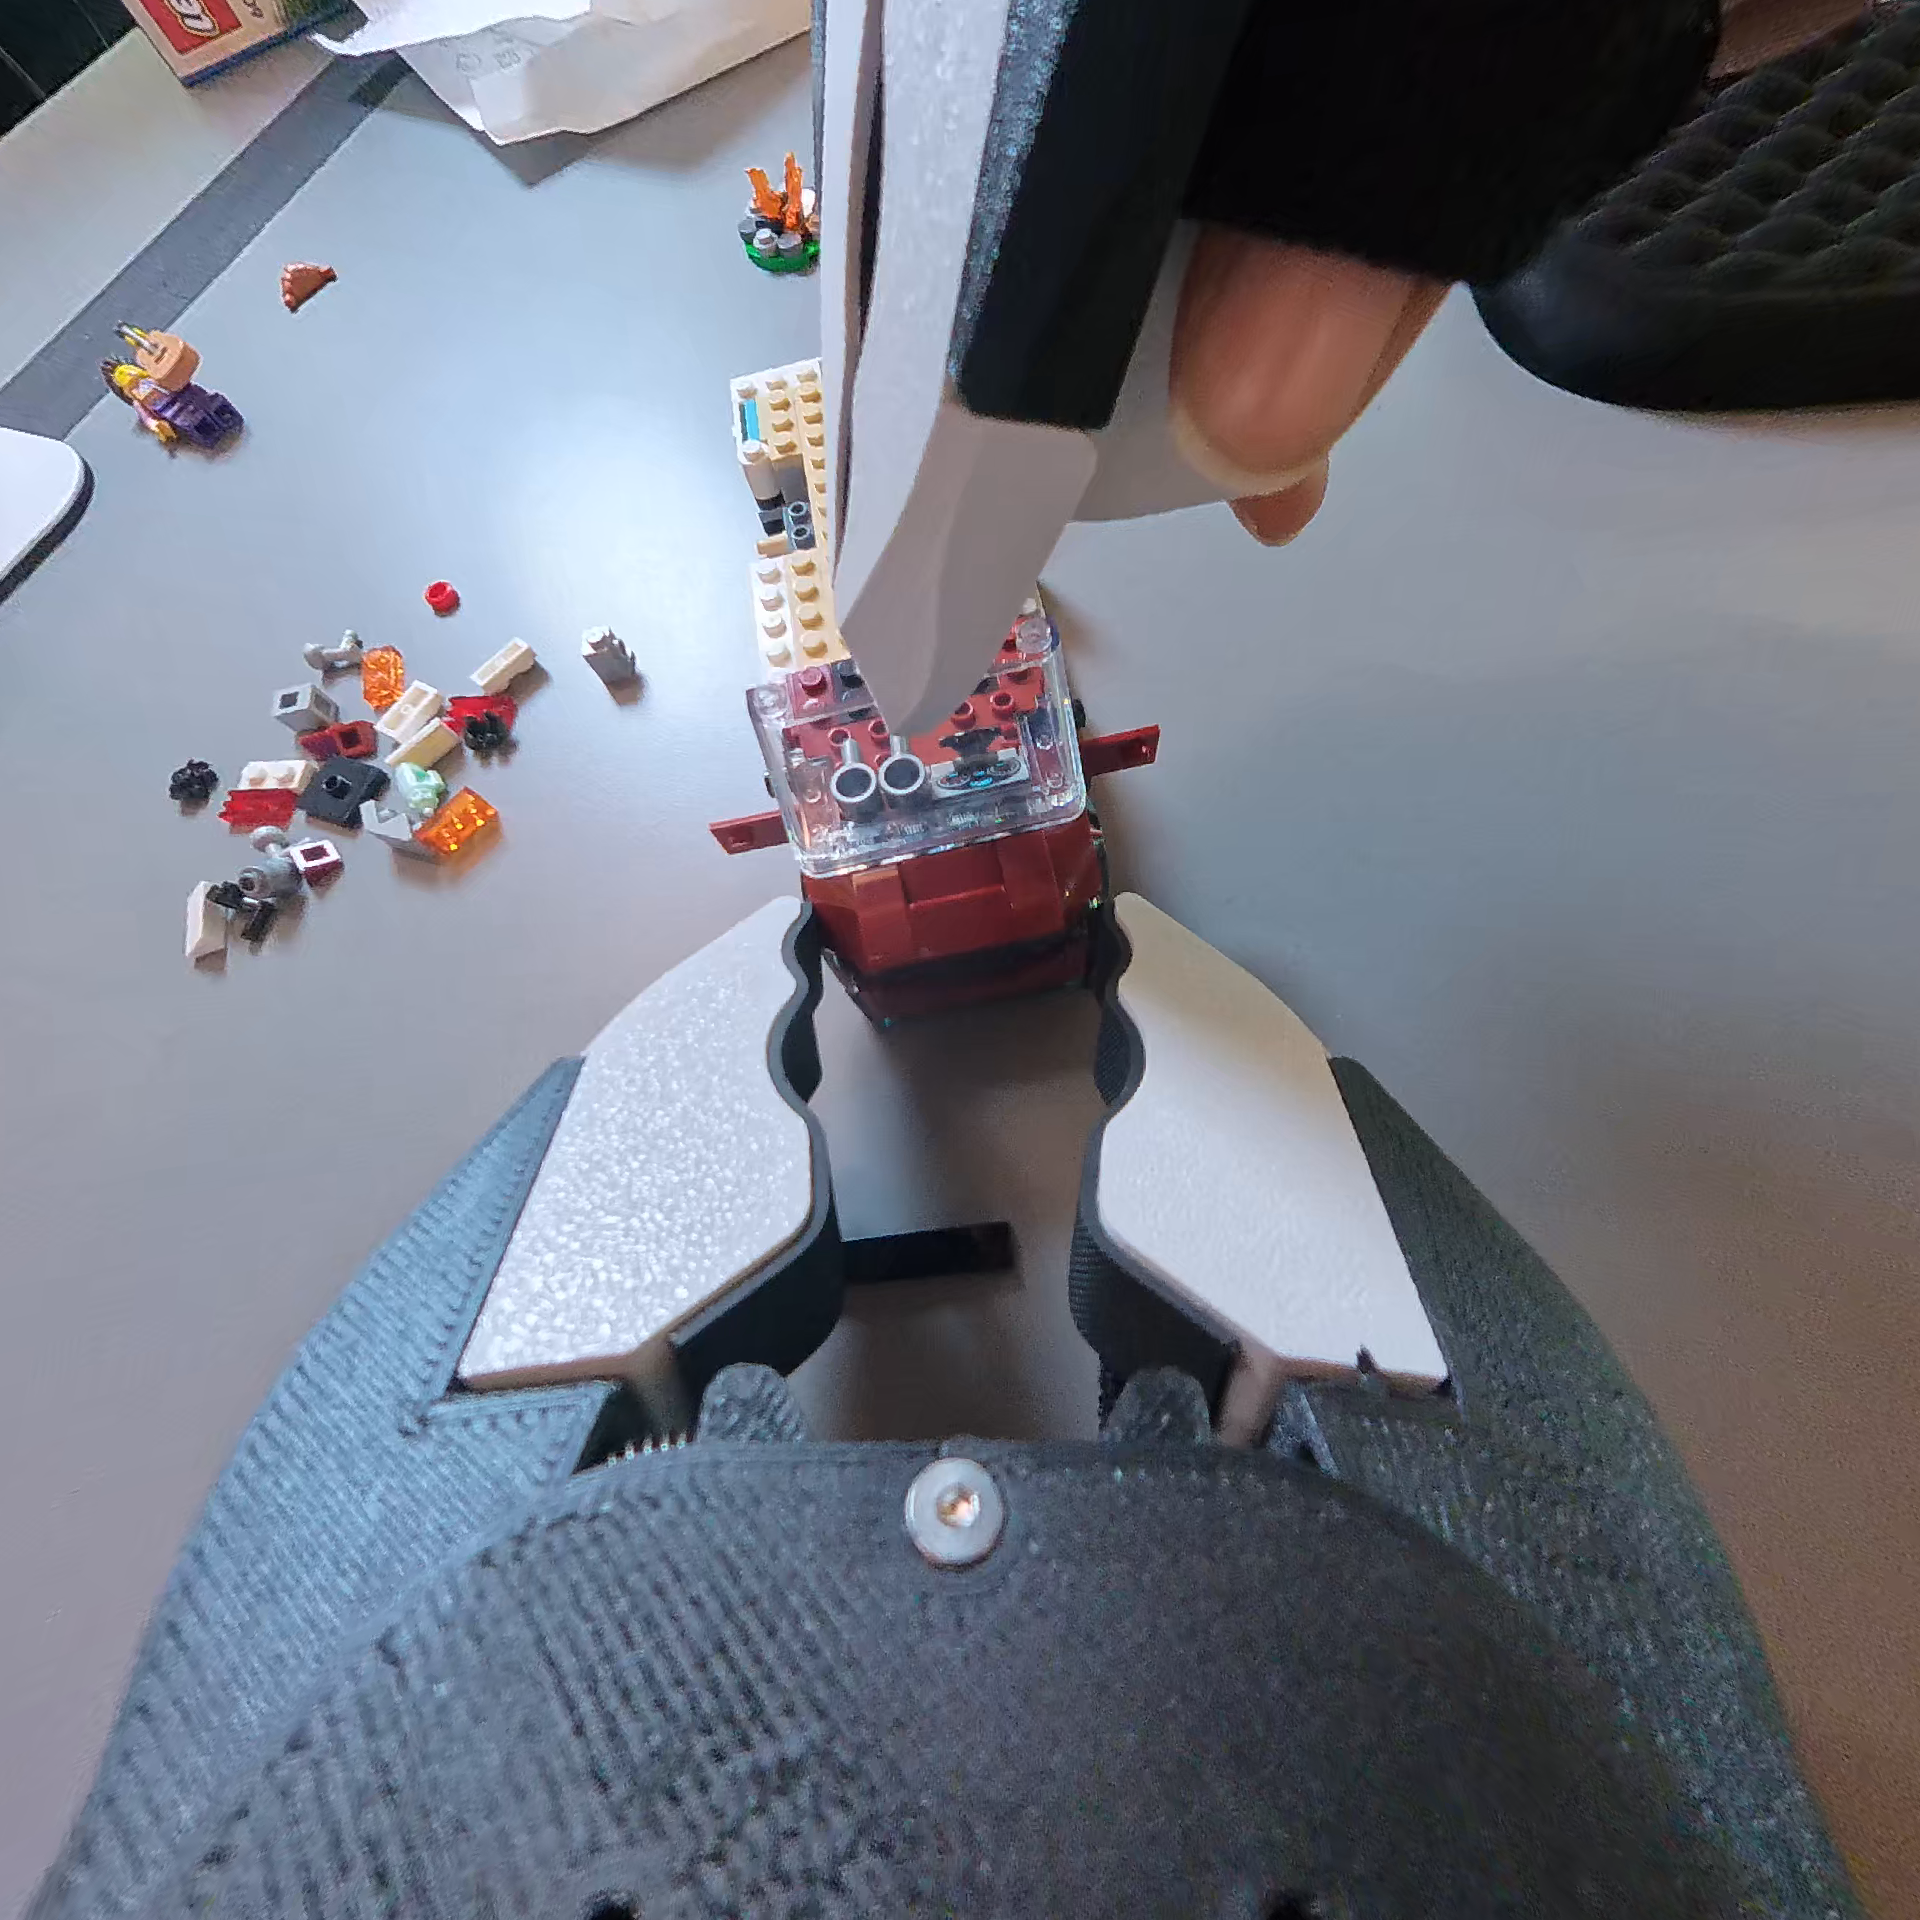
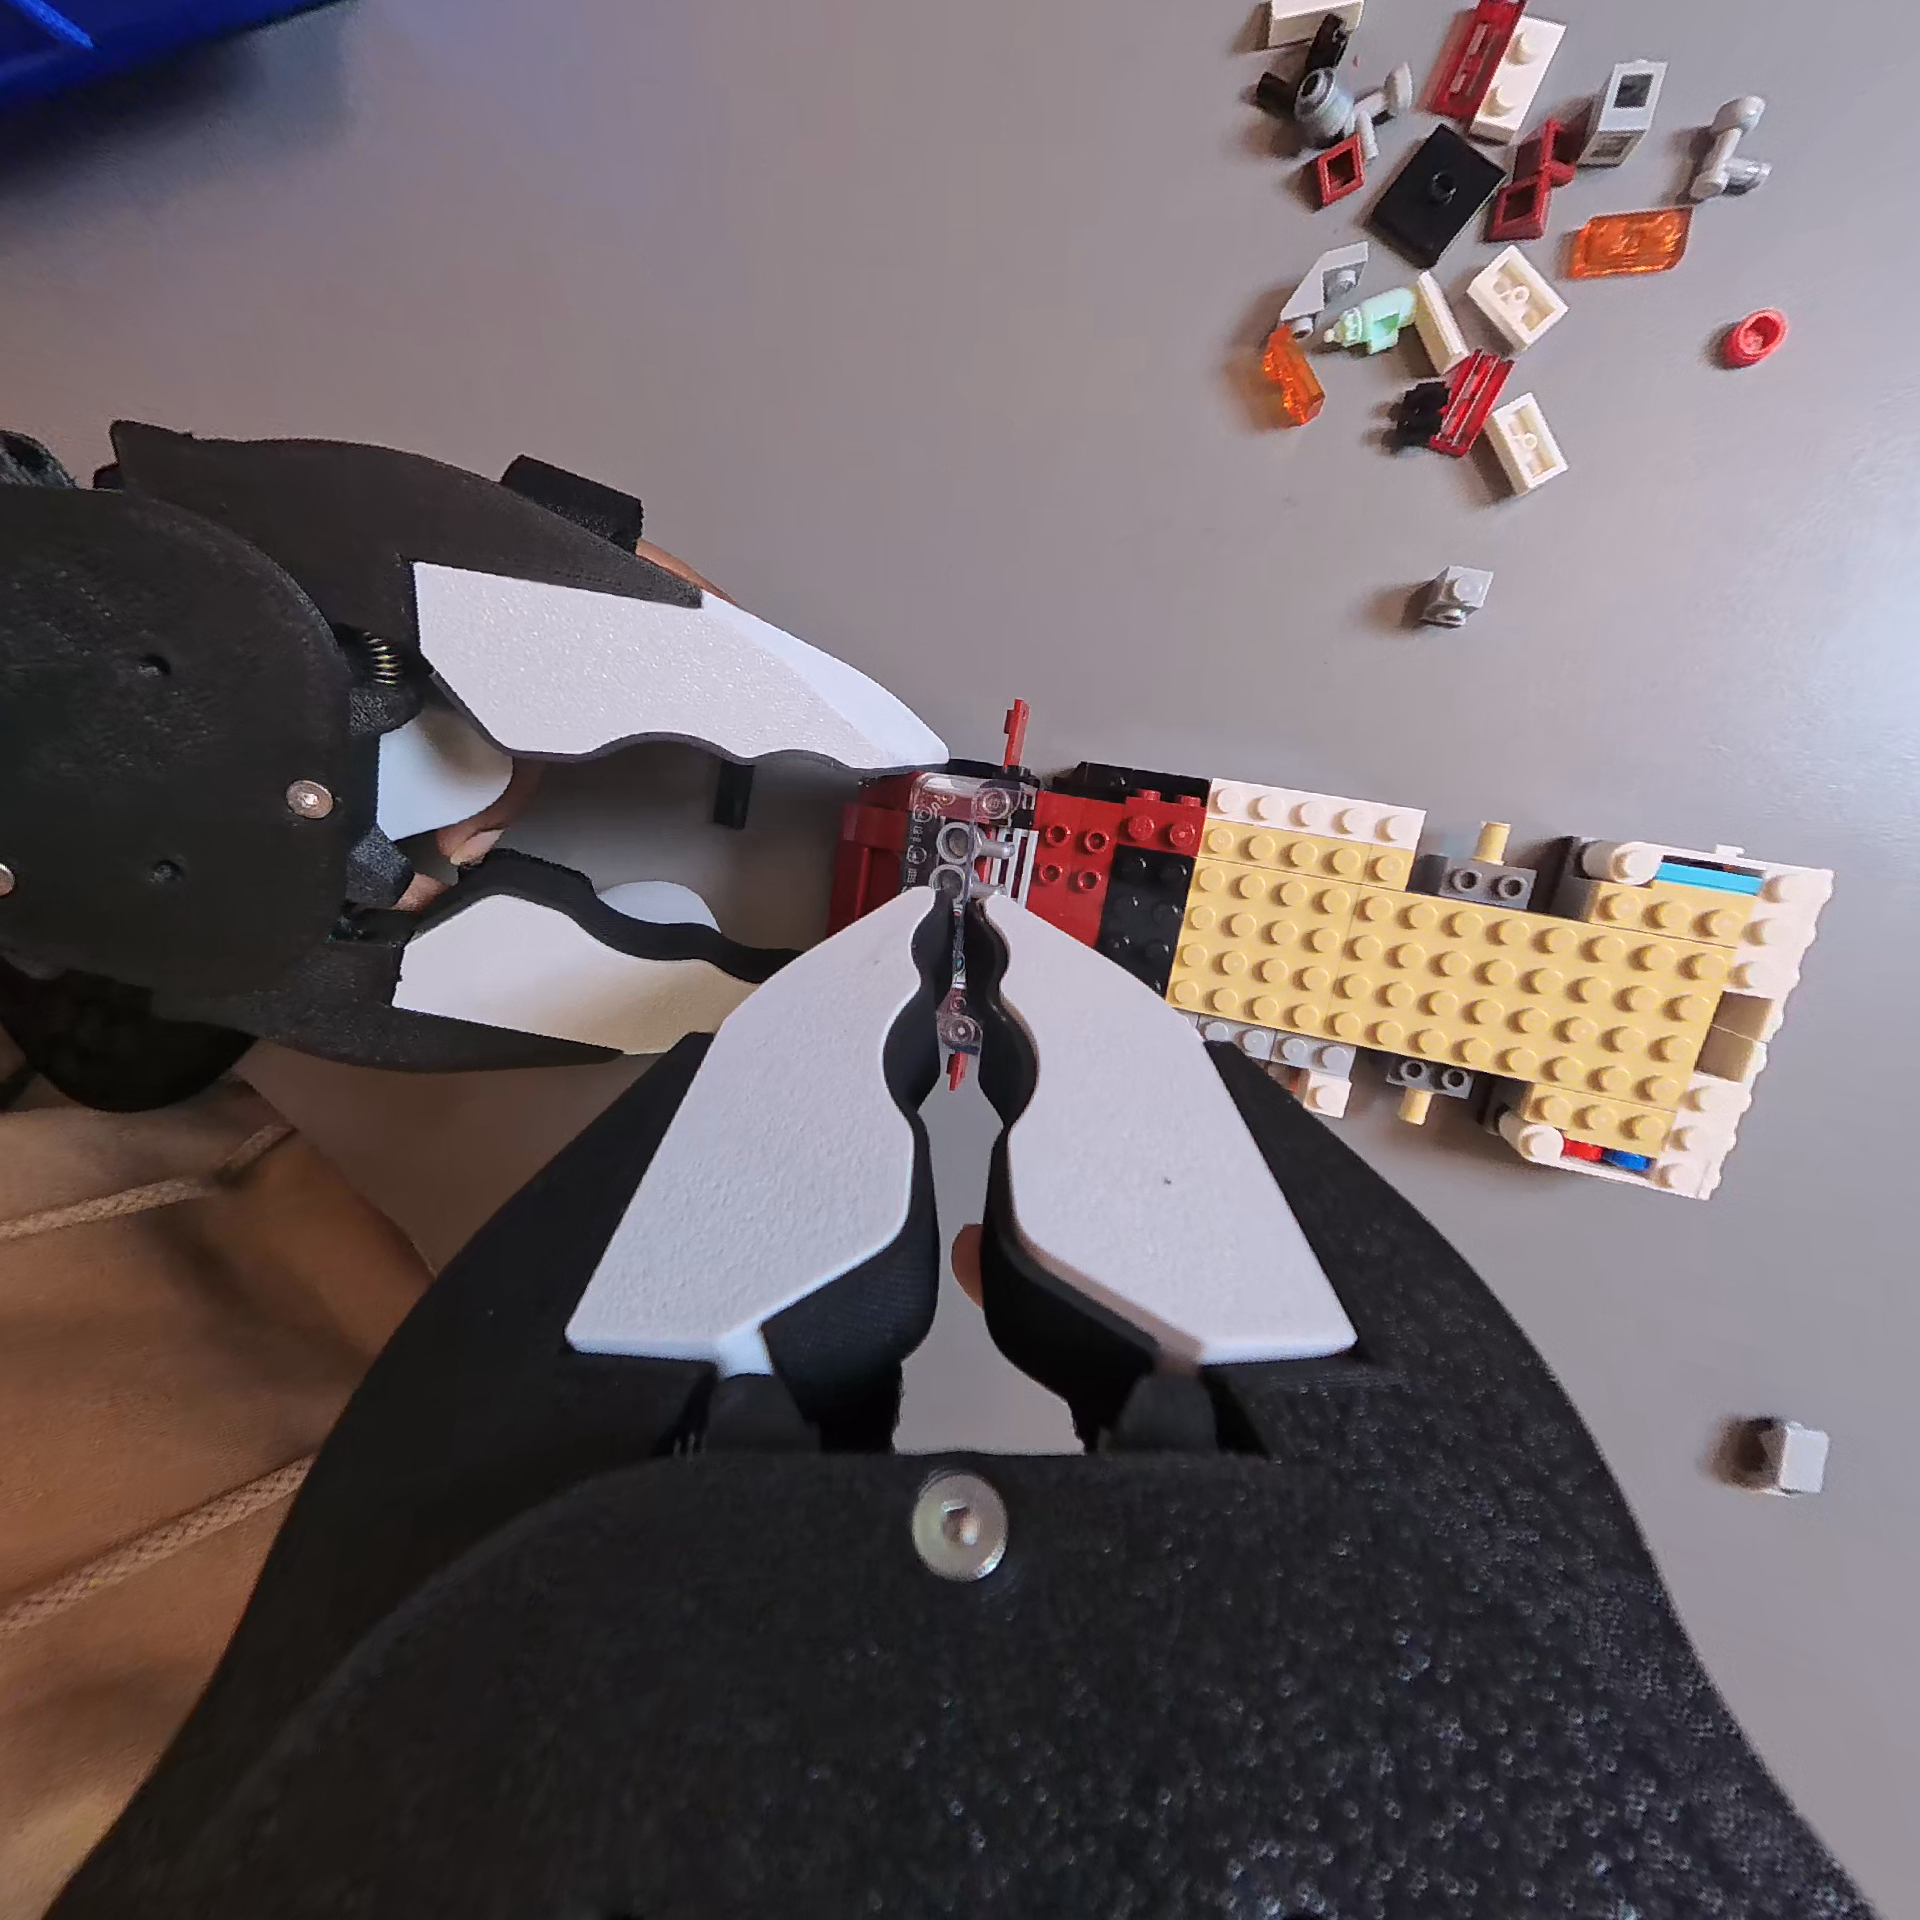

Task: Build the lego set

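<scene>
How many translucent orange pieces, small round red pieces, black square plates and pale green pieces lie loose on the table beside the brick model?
Translucent orange pieces: 2
Small round red piece: 1
Black square plate: 1
Pale green piece: 1
Total: 5

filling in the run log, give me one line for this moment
left tool: clamps dark red front of brick model | right tool: shut at clear windscreen piece | loose bricks: on table
</scene>
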